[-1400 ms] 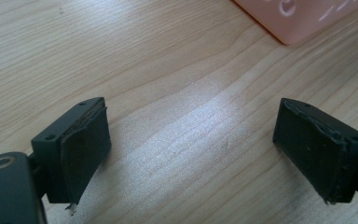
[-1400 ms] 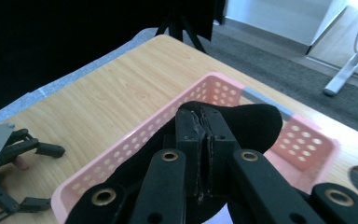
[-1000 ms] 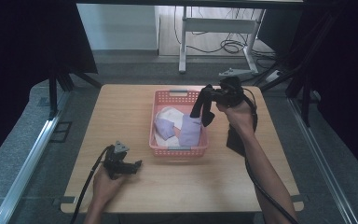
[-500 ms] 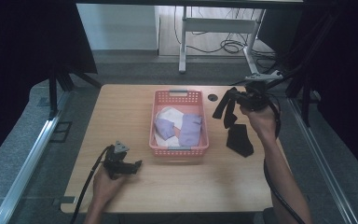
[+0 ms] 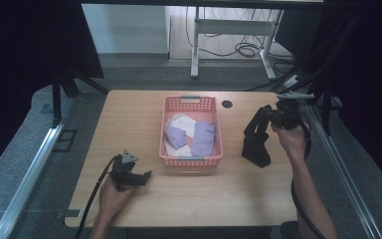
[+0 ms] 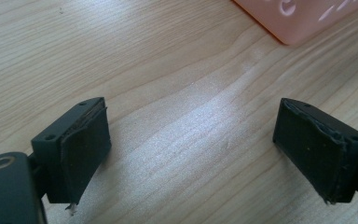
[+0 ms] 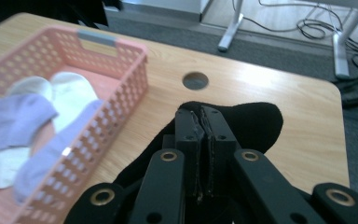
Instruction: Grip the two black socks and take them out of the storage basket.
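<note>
My right gripper [image 5: 260, 117] [image 7: 200, 122] is shut on a black sock [image 5: 252, 135] [image 7: 254, 122], held above the table to the right of the pink basket [image 5: 189, 161] [image 7: 121, 45]. The sock hangs down to dark cloth [image 5: 259, 155] lying on the wood; I cannot tell whether that cloth is a separate piece. Inside the basket lie purple socks [image 5: 203, 137] [image 7: 19, 116] and a white one [image 5: 181, 121] [image 7: 72, 93]. Near the table's front left, my left gripper [image 5: 142, 177] [image 6: 196, 140] rests low over bare wood. It is open with nothing between its pads [image 6: 85, 145].
A round cable hole [image 5: 227, 104] [image 7: 195, 80] sits in the table behind the black sock. A corner of the basket [image 6: 303, 18] shows ahead of the left gripper. The table's right edge [image 5: 312, 149] lies close to the right hand. Desk legs and cables stand on the floor beyond.
My right gripper has carried the black sock from over the basket's right side rightward, to above the dark cloth on the table. The left gripper has stayed put.
</note>
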{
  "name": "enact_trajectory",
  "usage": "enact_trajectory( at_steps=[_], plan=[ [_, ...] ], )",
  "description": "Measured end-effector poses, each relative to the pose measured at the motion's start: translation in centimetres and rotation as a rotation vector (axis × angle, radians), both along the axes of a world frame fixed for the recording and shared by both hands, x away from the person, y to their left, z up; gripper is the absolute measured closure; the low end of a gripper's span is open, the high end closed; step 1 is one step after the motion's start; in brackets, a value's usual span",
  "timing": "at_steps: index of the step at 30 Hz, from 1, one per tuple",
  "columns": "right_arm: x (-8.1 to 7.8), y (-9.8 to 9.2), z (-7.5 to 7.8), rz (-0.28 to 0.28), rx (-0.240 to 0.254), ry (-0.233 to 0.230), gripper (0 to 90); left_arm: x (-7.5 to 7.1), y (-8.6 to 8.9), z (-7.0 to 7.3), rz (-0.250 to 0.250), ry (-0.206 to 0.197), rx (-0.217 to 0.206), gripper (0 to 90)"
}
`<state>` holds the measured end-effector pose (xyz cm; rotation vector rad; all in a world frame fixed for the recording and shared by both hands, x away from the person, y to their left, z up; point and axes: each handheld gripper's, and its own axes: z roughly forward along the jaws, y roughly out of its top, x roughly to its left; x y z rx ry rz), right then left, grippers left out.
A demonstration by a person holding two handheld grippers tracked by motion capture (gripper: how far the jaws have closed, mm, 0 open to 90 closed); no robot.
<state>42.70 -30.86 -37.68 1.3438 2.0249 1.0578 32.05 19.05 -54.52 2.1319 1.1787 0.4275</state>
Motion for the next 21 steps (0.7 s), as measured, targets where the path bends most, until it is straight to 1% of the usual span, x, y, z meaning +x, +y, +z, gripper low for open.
enact_trajectory(
  at_steps=[3, 10, 21],
  plan=[
    [0.4, -0.2, -1.3, -0.014, -0.010, 0.019, 85.8, 0.0, 0.0, 0.0, 0.001, 0.000, -0.001, 10.6],
    [1.6, 0.3, -4.7, -0.026, -0.056, 0.061, 84.6, 0.0, 0.0, 0.0, 0.003, 0.000, -0.005, 10.6],
    [3.0, 1.2, -8.8, -0.038, -0.098, 0.124, 83.0, 0.0, 0.0, 0.0, 0.005, -0.002, -0.006, 10.6]
  ],
)
